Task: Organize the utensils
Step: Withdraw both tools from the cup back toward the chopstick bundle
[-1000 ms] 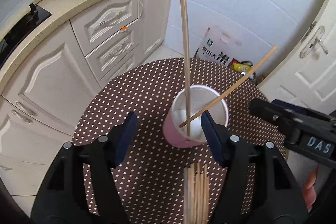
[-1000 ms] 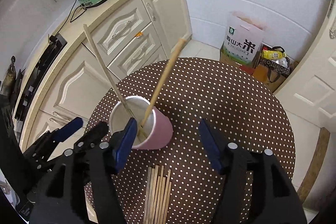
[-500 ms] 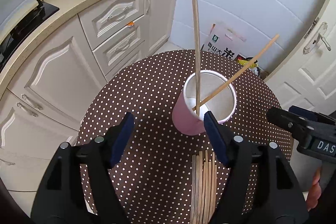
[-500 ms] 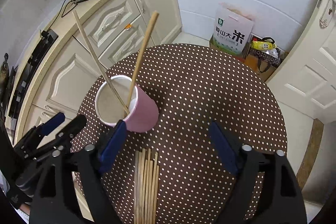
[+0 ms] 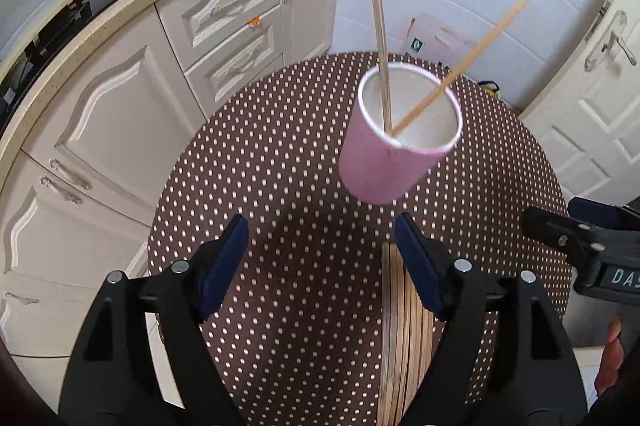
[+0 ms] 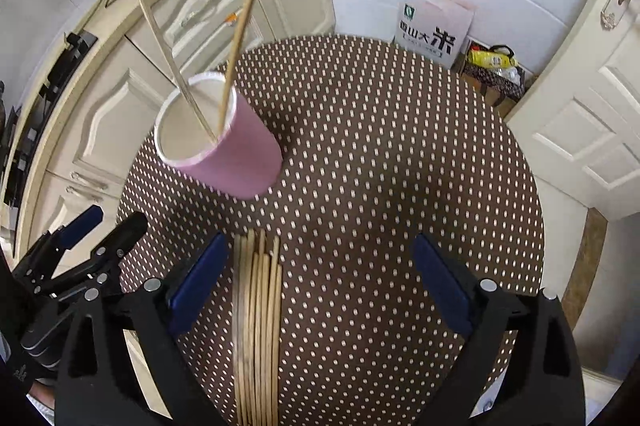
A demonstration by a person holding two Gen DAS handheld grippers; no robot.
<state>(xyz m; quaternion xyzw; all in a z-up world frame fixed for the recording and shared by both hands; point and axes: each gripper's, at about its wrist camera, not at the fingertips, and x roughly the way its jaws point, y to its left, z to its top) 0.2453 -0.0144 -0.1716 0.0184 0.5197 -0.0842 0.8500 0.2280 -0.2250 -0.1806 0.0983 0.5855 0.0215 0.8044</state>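
Left wrist view: left gripper (image 5: 322, 250) angled down over the round polka-dot bench (image 5: 280, 166), fingers (image 5: 226, 258) apart after just opening, nothing between them. Beyond the fingertips, pink paper cup (image 5: 384, 162) upright on the bench, two chopsticks (image 5: 380, 66) leaning inside it, crossing at the near rim. Flat bundle of loose chopsticks (image 5: 400, 326) lying on the bench just under the right-hand finger, partly hidden by it. Right gripper (image 5: 580, 246) at the right edge, only partly in view. Right wrist view: right gripper (image 6: 320, 274) also tilted down, fingers (image 6: 440, 282) spread wide after just opening, holding nothing. Loose chopsticks (image 6: 258, 326) side by side close to the left-hand finger, ends pointing toward the cup (image 6: 240, 162) ahead and to the left. Left gripper (image 6: 100, 238) at the lower left edge.
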